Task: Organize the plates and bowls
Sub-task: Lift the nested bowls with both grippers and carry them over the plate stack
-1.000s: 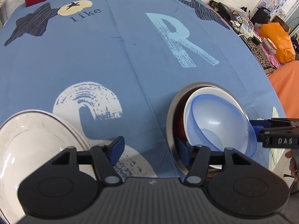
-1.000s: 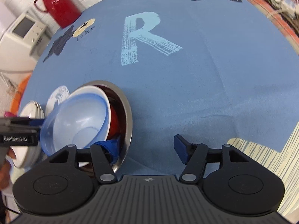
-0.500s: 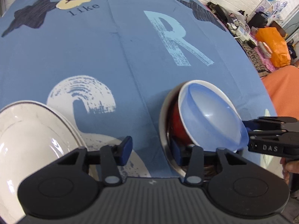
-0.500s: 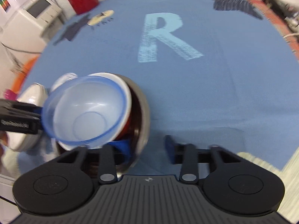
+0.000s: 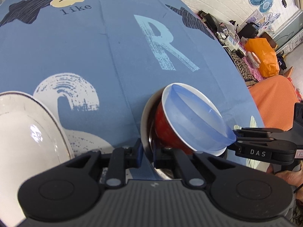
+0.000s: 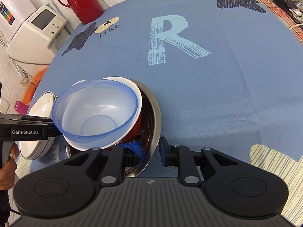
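A steel bowl [image 5: 145, 124] [image 6: 156, 117] sits near the front edge of the blue tablecloth. Nested in it and tilted are a red bowl [image 5: 164, 130] [image 6: 137, 125] with a white inside and, in that, a translucent blue bowl [image 5: 195, 121] [image 6: 94, 106]. My left gripper [image 5: 146, 151] is shut on the steel bowl's left rim, one pad inside and one outside. My right gripper [image 6: 150, 150] pinches the opposite rim the same way; its tips [image 5: 235, 138] meet behind the blue bowl. A stack of white plates [image 5: 28, 132] [image 6: 38, 106] lies to the left.
A red thermos [image 6: 83, 1] stands at the far left corner of the table, with a white appliance [image 6: 36, 32] beyond the edge. An orange bag [image 5: 265, 56] and an orange-covered seat [image 5: 274, 98] are off the right side. A hand [image 6: 7, 160] holds the left gripper.
Both grippers have gone from wide open to closed on the steel bowl's rim. The nested red and blue bowls now lean more steeply toward the right gripper's side.
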A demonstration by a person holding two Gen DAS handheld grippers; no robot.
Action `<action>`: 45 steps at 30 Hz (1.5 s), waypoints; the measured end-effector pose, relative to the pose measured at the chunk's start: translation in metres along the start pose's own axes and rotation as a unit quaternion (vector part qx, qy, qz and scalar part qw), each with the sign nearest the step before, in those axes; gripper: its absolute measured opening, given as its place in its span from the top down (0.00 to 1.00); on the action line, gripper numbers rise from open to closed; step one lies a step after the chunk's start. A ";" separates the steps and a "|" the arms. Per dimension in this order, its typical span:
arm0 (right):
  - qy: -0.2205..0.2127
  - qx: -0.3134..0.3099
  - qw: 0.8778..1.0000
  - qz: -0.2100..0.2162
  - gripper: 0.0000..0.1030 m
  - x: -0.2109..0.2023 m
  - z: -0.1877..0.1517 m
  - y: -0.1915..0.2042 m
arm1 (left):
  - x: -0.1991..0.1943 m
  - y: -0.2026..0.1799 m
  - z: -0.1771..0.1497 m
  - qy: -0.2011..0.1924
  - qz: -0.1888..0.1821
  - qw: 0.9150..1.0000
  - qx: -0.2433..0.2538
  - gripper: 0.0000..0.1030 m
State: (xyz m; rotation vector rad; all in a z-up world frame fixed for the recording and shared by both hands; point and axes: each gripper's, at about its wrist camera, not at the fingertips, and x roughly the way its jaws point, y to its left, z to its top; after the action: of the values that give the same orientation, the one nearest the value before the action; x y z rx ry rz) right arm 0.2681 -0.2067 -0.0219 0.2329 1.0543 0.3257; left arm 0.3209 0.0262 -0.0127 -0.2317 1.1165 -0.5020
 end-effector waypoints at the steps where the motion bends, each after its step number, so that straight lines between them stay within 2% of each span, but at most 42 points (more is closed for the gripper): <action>1: -0.003 0.003 1.000 0.007 0.96 -0.001 -0.001 -0.001 | 0.000 0.000 0.000 -0.001 -0.003 1.000 -0.002 1.00; 6: -0.022 -0.026 0.999 0.011 0.93 -0.004 0.001 0.005 | 0.002 -0.002 0.001 -0.007 0.010 1.000 0.002 1.00; 10: -0.003 -0.005 1.000 0.024 0.95 0.010 -0.002 -0.007 | 0.004 0.001 0.002 0.002 -0.007 1.000 -0.001 1.00; 12: -0.010 0.000 1.000 0.024 0.94 0.008 -0.003 -0.008 | 0.005 0.001 0.001 0.004 -0.003 1.000 0.005 0.97; 14: -0.008 0.004 1.000 0.016 0.92 0.008 -0.001 -0.008 | 0.007 -0.001 0.002 0.007 0.008 1.000 0.010 0.93; 18: -0.002 -0.026 1.000 0.000 0.89 0.009 0.004 -0.004 | 0.008 -0.001 0.000 0.007 0.005 1.000 0.010 0.93; 20: -0.001 -0.024 1.000 0.003 0.91 0.009 0.004 -0.005 | 0.008 0.002 -0.001 0.005 0.000 1.000 0.005 0.93; 22: -0.010 -0.023 1.000 0.015 0.97 0.008 0.001 -0.008 | 0.007 0.004 -0.002 0.005 -0.004 1.000 0.003 0.93; 24: -0.017 -0.019 0.999 0.024 1.00 0.006 -0.001 -0.009 | 0.007 0.004 -0.002 0.003 -0.004 1.000 0.004 0.93; 30: -0.028 -0.031 0.999 0.017 0.99 0.001 -0.008 -0.004 | 0.001 -0.001 -0.005 -0.010 -0.007 1.000 0.019 0.96; 33: -0.045 -0.054 0.998 0.000 0.97 0.000 -0.007 0.000 | -0.002 -0.008 -0.006 -0.020 -0.007 0.999 0.031 0.96; 40: -0.063 -0.058 0.996 0.016 0.96 -0.009 0.003 0.013 | -0.021 -0.007 0.000 -0.041 0.007 0.999 0.026 0.98; 45: -0.070 -0.079 0.994 0.033 0.94 -0.010 0.015 0.042 | -0.060 0.001 0.001 -0.071 0.025 0.997 0.021 0.98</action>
State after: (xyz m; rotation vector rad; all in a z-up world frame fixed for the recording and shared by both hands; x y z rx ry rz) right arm 0.2705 -0.1725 0.0080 0.1469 0.8794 0.4437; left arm 0.3015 0.0573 0.0353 -0.1990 0.9707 -0.4560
